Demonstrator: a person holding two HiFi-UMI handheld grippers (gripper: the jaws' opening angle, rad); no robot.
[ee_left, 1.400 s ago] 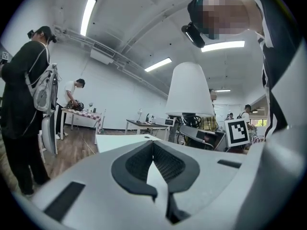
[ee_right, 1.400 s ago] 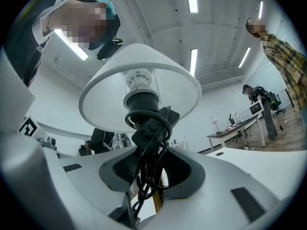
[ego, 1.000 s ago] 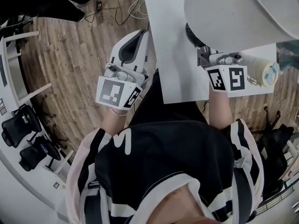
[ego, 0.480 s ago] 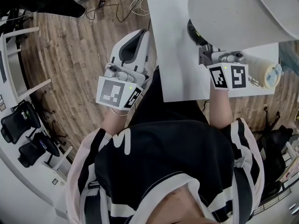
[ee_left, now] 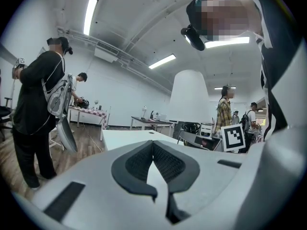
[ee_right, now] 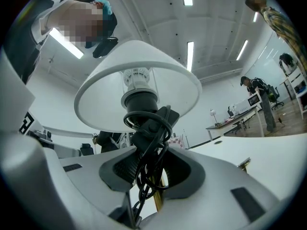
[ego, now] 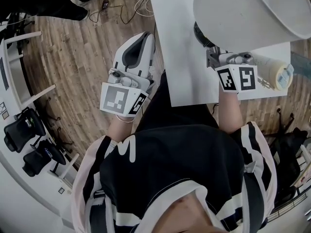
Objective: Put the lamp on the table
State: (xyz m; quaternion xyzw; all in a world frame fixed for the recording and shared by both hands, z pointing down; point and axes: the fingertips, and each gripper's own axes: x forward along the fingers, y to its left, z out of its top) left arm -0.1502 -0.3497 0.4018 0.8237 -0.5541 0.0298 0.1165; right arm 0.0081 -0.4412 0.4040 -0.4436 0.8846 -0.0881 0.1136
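Right gripper (ee_right: 148,172) grips cord-wrapped table lamp (ee_right: 139,87) by its stem, at white table's (ego: 180,57) near edge. Left gripper (ee_left: 153,147) closed, empty, beyond table's left edge.

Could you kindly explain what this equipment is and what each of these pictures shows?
A person holds a two-jaw gripper in each hand. The head view looks down from a camera on the person's head. The other two cameras ride on the grippers and look along their jaws. The right gripper is closed on the lamp, at its stem wrapped in black cord, over the white table. Whether the lamp rests there is unclear. The left gripper is shut and empty, beside the table.
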